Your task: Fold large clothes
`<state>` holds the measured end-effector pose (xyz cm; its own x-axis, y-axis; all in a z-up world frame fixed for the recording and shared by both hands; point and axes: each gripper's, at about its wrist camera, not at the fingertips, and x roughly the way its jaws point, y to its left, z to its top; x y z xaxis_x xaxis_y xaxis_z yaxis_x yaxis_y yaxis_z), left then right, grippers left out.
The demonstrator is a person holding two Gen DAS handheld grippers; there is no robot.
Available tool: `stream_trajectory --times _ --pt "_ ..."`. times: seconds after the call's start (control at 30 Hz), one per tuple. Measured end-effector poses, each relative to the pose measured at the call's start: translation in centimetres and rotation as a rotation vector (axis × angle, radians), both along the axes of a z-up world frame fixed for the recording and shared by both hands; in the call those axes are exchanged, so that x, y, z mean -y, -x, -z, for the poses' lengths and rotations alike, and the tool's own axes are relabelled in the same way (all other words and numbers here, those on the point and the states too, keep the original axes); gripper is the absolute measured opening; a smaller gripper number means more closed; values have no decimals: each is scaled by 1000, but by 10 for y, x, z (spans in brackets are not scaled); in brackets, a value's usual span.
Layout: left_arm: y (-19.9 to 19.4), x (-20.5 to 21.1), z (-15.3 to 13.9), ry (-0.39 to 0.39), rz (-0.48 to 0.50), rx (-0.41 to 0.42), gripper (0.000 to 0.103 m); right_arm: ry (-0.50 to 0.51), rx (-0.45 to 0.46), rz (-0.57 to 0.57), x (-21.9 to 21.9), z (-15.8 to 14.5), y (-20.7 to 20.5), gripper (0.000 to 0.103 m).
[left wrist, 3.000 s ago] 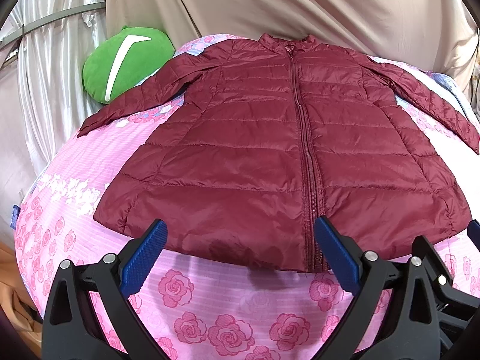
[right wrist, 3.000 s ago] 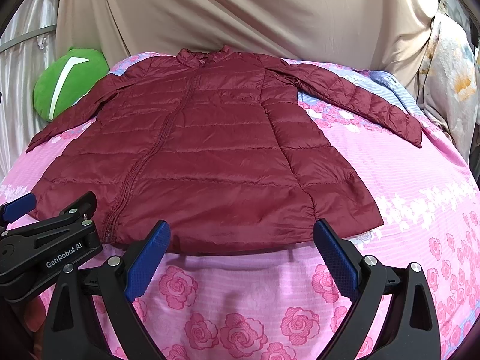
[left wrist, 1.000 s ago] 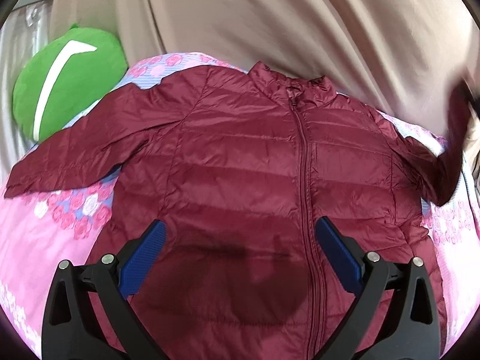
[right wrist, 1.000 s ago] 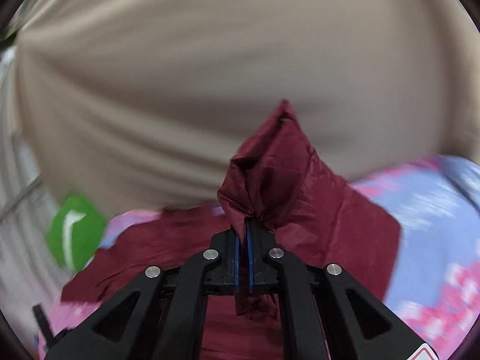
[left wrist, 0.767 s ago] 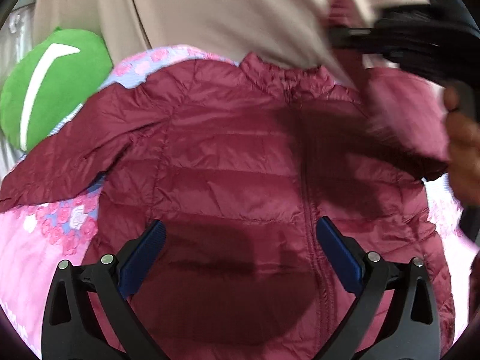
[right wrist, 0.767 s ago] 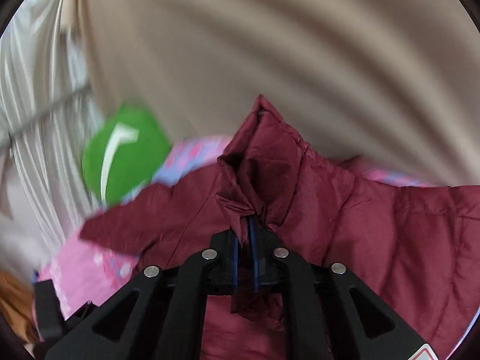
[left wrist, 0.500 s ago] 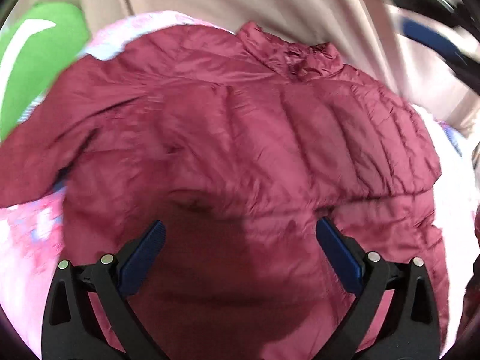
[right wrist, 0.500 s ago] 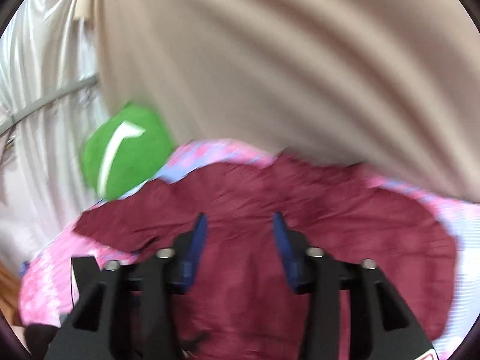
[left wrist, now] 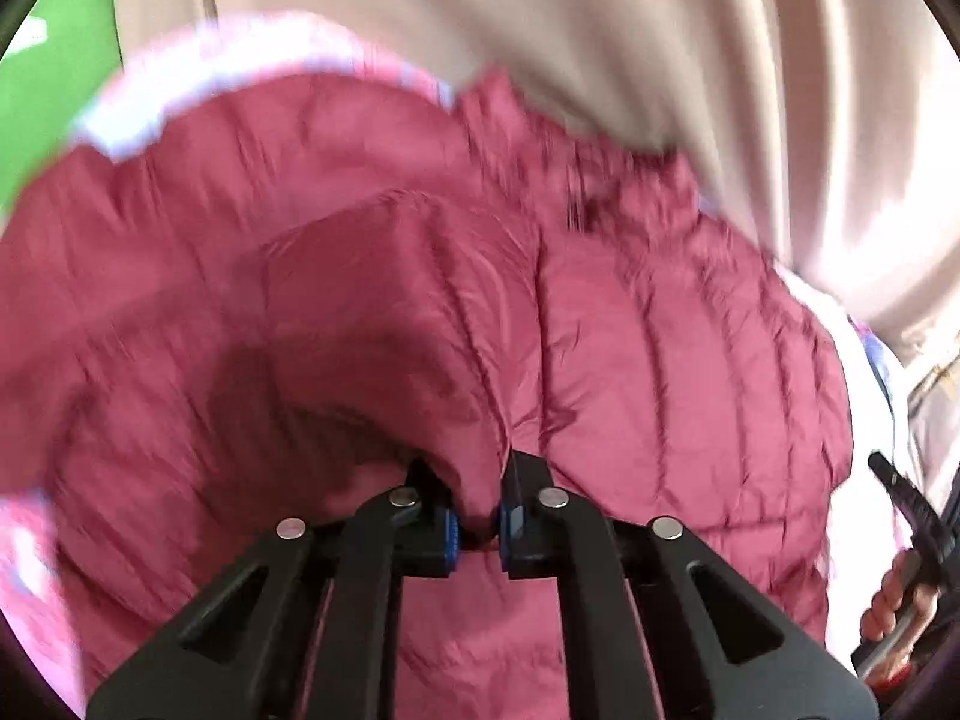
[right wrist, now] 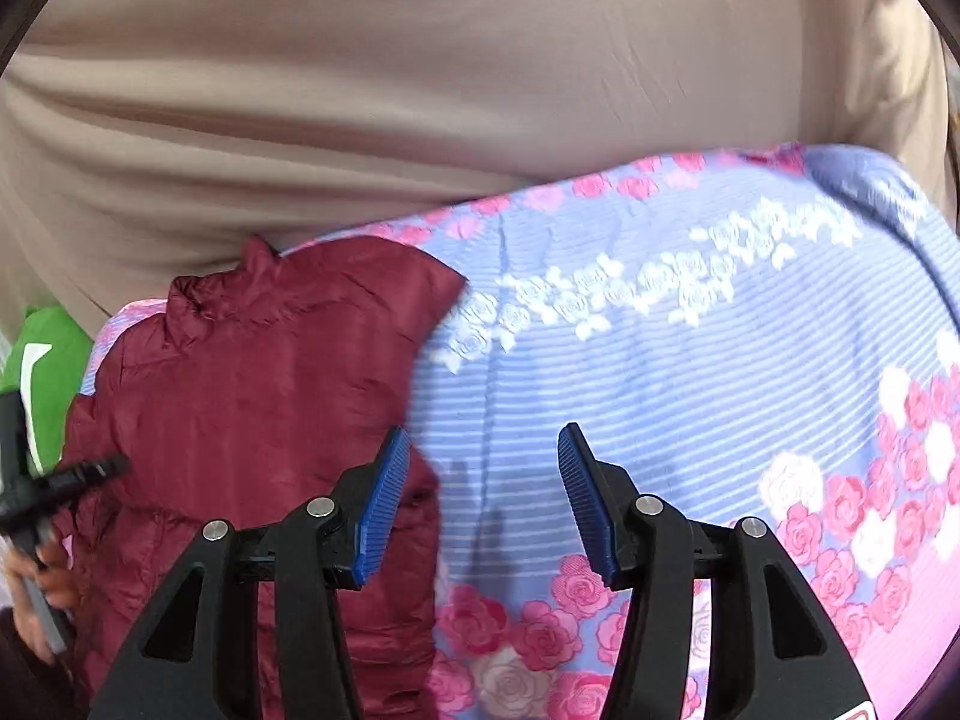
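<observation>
Left wrist alone shows the left gripper (left wrist: 477, 531) pinching the jacket (left wrist: 630, 348); ahead of the half-open, empty right gripper (right wrist: 480, 498) lies bare bedsheet (right wrist: 690, 372).

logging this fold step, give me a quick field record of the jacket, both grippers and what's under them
garment: maroon quilted puffer jacket, lying on the bed
surface: pink and blue rose-print bedsheet
left gripper: shut on a bunched fold of the jacket, jaws just closed
right gripper: open, nothing between the jaws, which have just been opening; over the sheet beside the jacket
background: beige curtain, green cushion
</observation>
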<state>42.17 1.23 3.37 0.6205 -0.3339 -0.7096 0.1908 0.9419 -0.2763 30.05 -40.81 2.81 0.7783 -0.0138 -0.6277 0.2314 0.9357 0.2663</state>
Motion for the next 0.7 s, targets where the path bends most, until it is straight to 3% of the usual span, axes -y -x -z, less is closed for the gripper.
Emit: stream_trajectory --times 0.07,0.2,0.33,0.47,0.6,0.7 --pt "-4 -9 -14 -21 -44 66 7 -5 8 -12 -3 5 -1 52" --pt "-20 -15 7 -62 -62 21 7 25 -9 -95 -31 18 -11 52" --pt "-25 -12 27 -85 -61 14 8 190 -55 -147 -66 32 -21 52" --pt "-23 -10 26 -82 -60 23 8 239 -65 -160 -75 31 -24 52" --pt "-17 -20 28 -65 -51 18 10 314 -46 -212 -84 33 -2 64" --pt "-18 -19 30 -69 -59 26 11 428 -66 -223 -95 39 2 63"
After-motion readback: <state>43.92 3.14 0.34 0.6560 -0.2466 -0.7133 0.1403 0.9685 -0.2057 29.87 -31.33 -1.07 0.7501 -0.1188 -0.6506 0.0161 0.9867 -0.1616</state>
